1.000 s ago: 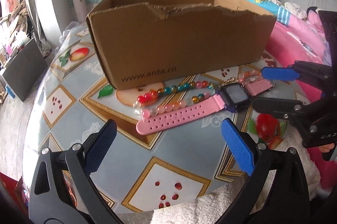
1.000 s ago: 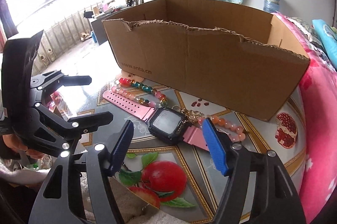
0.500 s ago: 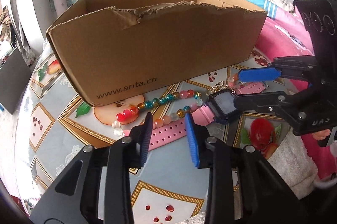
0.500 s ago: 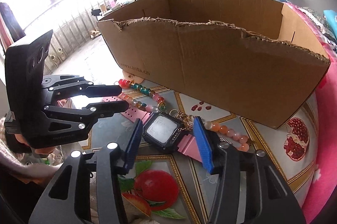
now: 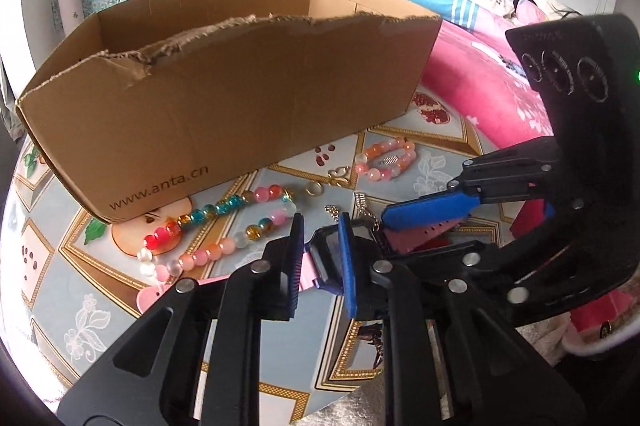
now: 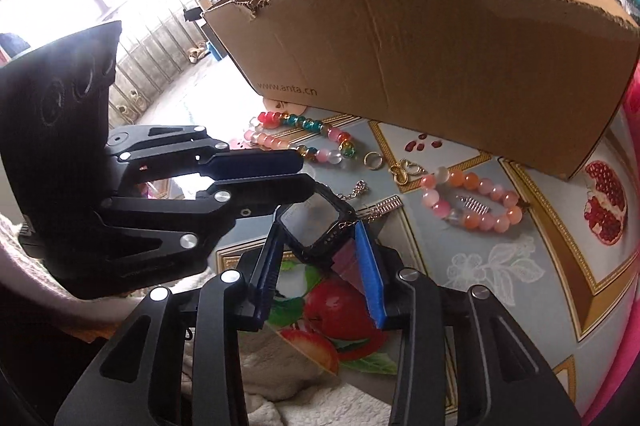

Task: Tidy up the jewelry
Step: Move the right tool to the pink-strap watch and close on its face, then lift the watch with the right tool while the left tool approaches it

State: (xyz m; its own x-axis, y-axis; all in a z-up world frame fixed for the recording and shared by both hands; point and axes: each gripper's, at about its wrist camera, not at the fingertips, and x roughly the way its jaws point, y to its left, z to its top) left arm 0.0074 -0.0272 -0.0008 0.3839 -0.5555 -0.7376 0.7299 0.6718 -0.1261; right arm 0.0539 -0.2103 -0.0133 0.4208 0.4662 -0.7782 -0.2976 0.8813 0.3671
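As both jaw pairs just closed: left tool point(image 5: 320, 250) grips pink watch point(image 5: 326, 254) strap | right tool point(image 6: 320, 258) clamps case | lift to box point(image 5: 240, 86) next

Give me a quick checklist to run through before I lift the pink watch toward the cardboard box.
1. Left gripper grips the pink watch: jaws have just been closing, pads against the strap beside the case. Ok.
2. Right gripper grips it: jaws have just been closing, case corner and short strap between the pads, apparently touching. Ok.
3. Thin chain free of the watch: it lies against the case. Cannot tell.
4. Cardboard box open on top: ok.
5. Room on the box floor: hidden by the front wall. Cannot tell.
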